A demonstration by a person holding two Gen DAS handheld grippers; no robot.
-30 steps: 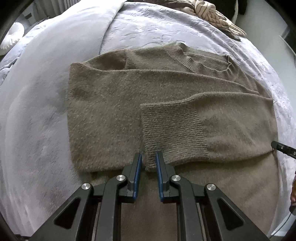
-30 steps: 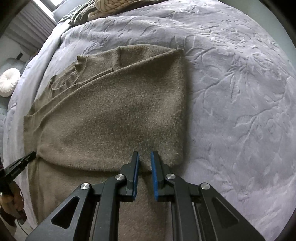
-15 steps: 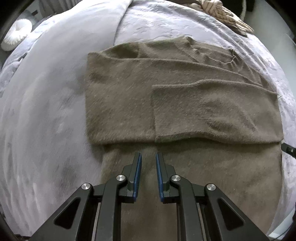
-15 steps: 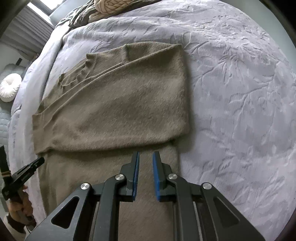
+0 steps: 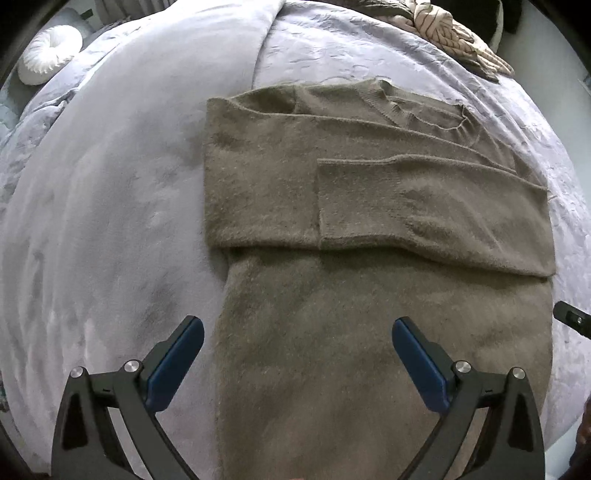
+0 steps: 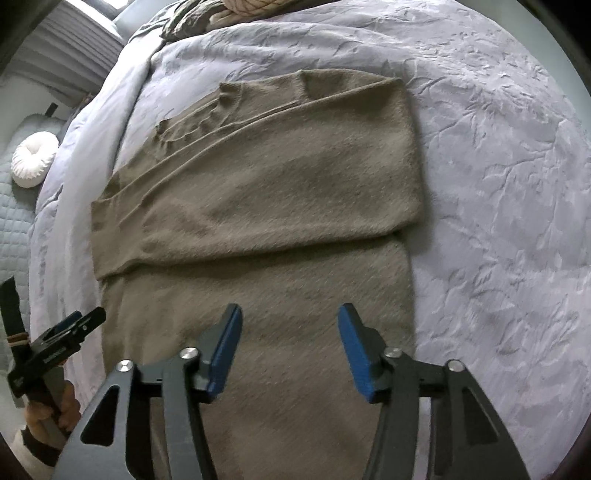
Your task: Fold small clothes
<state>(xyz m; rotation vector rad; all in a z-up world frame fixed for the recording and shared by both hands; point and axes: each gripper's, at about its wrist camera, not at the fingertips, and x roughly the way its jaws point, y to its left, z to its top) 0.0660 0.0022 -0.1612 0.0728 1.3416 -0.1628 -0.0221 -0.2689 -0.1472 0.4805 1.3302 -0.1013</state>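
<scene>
A taupe knit sweater (image 5: pixel 369 229) lies flat on a lilac bedspread (image 5: pixel 110 221), both sleeves folded across the chest, the cuff (image 5: pixel 354 199) of one on top. My left gripper (image 5: pixel 297 338) is open and empty above the lower body near its left edge. The sweater also shows in the right wrist view (image 6: pixel 266 192). My right gripper (image 6: pixel 290 326) is open and empty above the lower body near its right edge. The left gripper (image 6: pixel 70 328) shows in the right wrist view at the sweater's left side.
A beige knitted throw (image 5: pixel 454 33) lies at the head of the bed. A round white cushion (image 5: pixel 48 55) sits beyond the bed's left side. The embossed bedspread (image 6: pixel 498 184) stretches to the right of the sweater.
Both grippers have drawn back from the folded sleeves toward the sweater's lower part and opened their jaws wide. The sleeves lie where they were laid.
</scene>
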